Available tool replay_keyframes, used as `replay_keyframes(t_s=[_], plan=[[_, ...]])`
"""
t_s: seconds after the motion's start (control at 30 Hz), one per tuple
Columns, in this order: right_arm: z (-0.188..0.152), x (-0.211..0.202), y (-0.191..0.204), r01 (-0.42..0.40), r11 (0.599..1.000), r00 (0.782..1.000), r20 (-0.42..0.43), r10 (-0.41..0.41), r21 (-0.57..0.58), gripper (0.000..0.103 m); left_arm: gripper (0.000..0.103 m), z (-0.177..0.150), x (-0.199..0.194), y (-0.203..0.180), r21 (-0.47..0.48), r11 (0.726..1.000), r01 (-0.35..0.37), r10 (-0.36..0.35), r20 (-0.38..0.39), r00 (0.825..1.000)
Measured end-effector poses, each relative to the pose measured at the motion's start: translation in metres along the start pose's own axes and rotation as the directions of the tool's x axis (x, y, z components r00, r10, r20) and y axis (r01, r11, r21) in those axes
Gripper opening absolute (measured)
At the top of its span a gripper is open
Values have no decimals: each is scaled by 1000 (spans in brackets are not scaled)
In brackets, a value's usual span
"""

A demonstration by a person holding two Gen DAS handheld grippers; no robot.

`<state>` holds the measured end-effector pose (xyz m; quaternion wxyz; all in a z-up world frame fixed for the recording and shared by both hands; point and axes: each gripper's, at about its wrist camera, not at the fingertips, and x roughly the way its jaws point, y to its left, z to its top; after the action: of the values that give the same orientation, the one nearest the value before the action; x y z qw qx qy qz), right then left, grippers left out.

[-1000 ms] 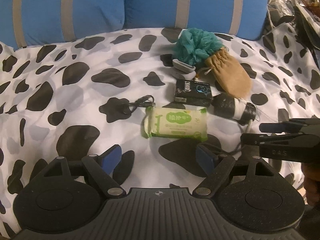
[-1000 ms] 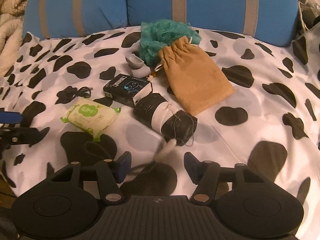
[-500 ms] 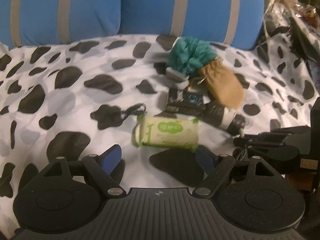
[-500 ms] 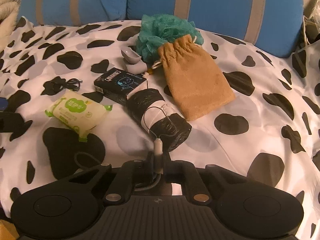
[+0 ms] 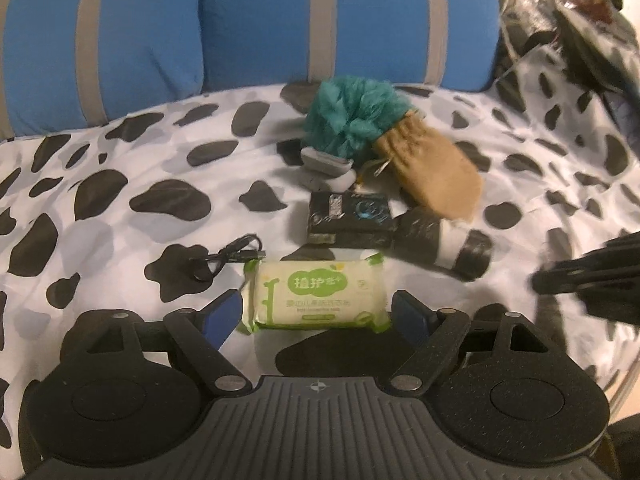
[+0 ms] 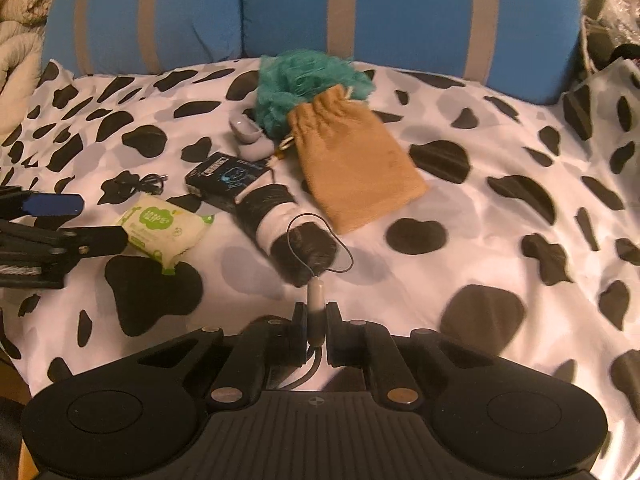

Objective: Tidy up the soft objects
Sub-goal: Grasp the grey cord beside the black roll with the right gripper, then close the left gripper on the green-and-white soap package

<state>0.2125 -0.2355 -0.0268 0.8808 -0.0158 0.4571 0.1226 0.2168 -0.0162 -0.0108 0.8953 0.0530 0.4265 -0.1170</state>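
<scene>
My left gripper (image 5: 316, 312) agape, straddling green-white soft tissue pack (image 5: 318, 290), long axis left-right | right gripper (image 6: 316, 326) clenched on small grey toggle (image 6: 315, 308).

The cow-print sheet (image 6: 500, 152) lies bare across the whole right half of the right wrist view, and across the left side of the left wrist view. The middle is crowded: teal bath puff (image 6: 304, 80), tan pouch (image 6: 352, 160), grey case (image 6: 250, 136), black box (image 6: 230, 178) and black roll (image 6: 288, 232) touch or nearly touch. The wipes pack (image 5: 318, 294) fills the gap just ahead, a black cable (image 5: 228, 258) just left of it. Blue cushions (image 5: 256, 24) wall the top edge.
</scene>
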Motion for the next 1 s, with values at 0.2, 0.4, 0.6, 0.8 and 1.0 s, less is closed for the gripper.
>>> replay_keyframes(t_s=[0.2, 0.4, 0.6, 0.8, 1.0], plan=[[-3, -11, -19, -7, 999, 1000, 1, 7, 53, 11, 82, 4, 27, -2, 15, 1000, -25, 25, -57, 998], [-4, -26, -34, -20, 994, 1000, 17, 18, 108, 11, 83, 3, 44, -2, 16, 1000, -13, 14, -87, 996], [-4, -39, -38, -39, 990, 999, 37, 34, 138, 11, 87, 4, 54, -3, 16, 999, -30, 31, -80, 996], [-4, -46, -33, -57, 988, 998, 47, 51, 145, 11, 84, 4, 57, 2, -2, 1000, -11, 11, -81, 997], [-6, -51, -23, -73, 989, 996, 51, 67, 130, 11, 79, 6, 54, -5, 22, 1000, -20, 22, -104, 994]])
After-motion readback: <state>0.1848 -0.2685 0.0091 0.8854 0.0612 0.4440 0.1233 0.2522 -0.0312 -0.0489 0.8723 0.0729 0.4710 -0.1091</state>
